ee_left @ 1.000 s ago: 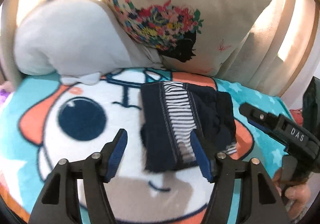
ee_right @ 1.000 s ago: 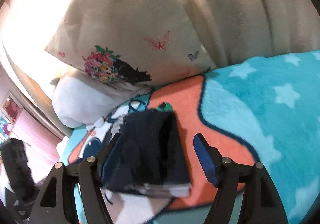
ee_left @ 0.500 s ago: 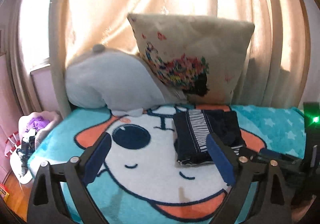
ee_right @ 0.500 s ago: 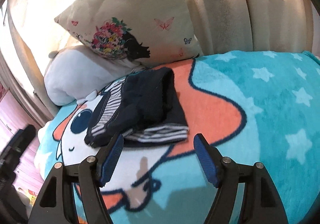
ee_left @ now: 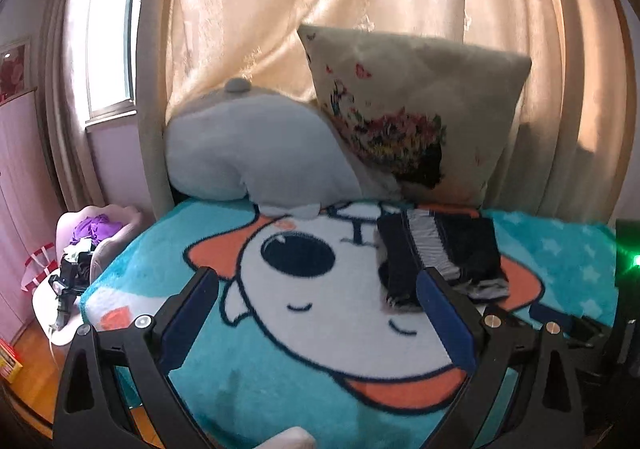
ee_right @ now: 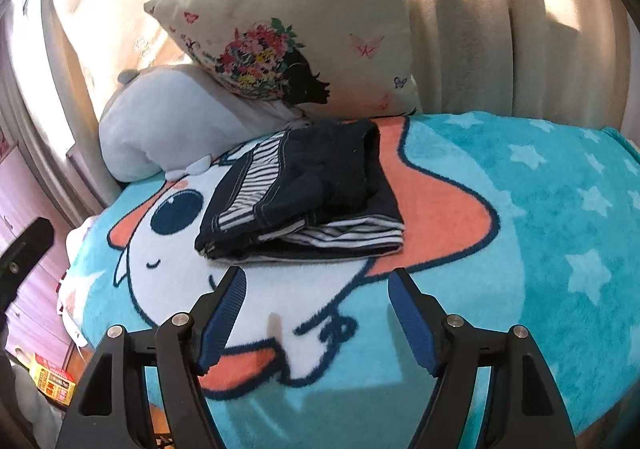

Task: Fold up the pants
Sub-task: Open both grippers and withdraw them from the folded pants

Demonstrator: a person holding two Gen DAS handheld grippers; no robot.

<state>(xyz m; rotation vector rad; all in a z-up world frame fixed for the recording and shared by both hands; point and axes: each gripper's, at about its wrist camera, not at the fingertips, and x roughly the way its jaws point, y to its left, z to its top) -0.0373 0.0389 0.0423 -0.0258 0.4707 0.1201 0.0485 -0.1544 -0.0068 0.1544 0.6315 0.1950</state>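
Observation:
The dark navy pants (ee_right: 308,189) with a striped lining lie folded in a compact stack on the cartoon blanket (ee_right: 540,217), near the pillows. They also show in the left wrist view (ee_left: 436,253), right of centre. My left gripper (ee_left: 318,309) is open and empty, held back from the stack and above the blanket. My right gripper (ee_right: 316,313) is open and empty, a short way in front of the stack. Neither gripper touches the pants.
A floral cushion (ee_right: 304,37) and a grey plush pillow (ee_right: 168,121) lean on the curtain behind the pants. A pink chair with clothes (ee_left: 92,237) stands left of the bed. A small box (ee_right: 52,381) lies on the floor at left.
Both grippers have pulled back and away from the folded pants, so the stack looks smaller and more of the bed and room shows. The pants have stayed in place.

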